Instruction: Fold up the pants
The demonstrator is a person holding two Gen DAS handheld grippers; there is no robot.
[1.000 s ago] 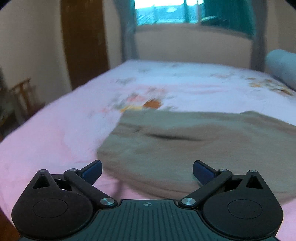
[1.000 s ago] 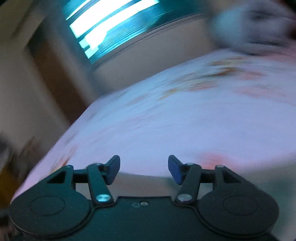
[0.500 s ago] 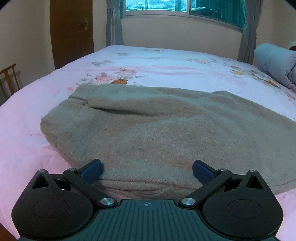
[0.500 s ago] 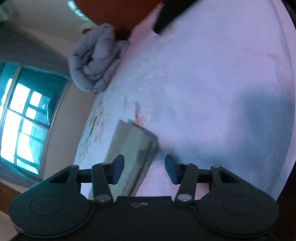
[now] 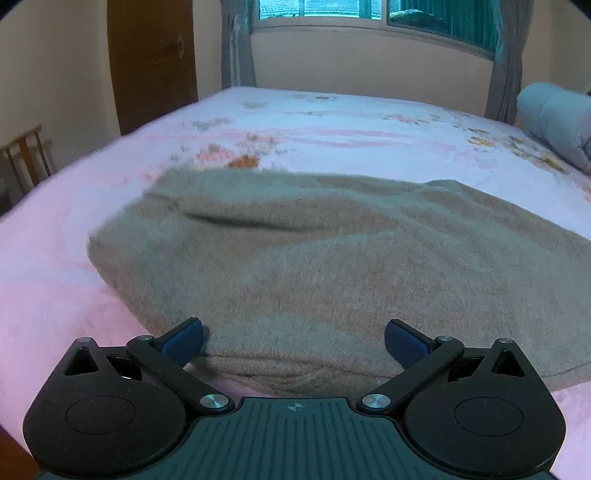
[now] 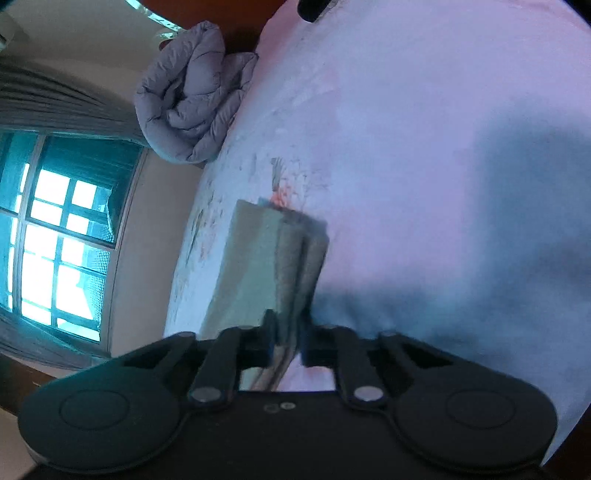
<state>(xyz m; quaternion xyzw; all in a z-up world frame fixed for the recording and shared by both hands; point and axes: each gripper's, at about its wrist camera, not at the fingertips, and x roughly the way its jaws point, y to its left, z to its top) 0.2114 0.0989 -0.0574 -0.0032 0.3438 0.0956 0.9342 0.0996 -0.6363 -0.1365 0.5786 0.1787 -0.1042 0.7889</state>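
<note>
The taupe fleece pants (image 5: 332, 266) lie folded in layers across the pink bed sheet (image 5: 55, 295). My left gripper (image 5: 293, 338) is open, its blue pads on either side of the pants' near folded edge, just above it. In the right wrist view, rolled sideways, my right gripper (image 6: 288, 341) is shut on the stacked layers at the edge of the pants (image 6: 258, 266), which stretch away from the fingers.
A rolled grey duvet (image 6: 188, 99) lies at the bed's far side; it also shows in the left wrist view (image 5: 557, 118). A window (image 5: 369, 11) with curtains is behind the bed. A wooden door (image 5: 151, 62) and a chair (image 5: 26, 158) stand at left.
My right gripper has closed on the edge of the pants; half a second ago its jaws were open around it. The left gripper stays open and has shifted slightly over the near fold.
</note>
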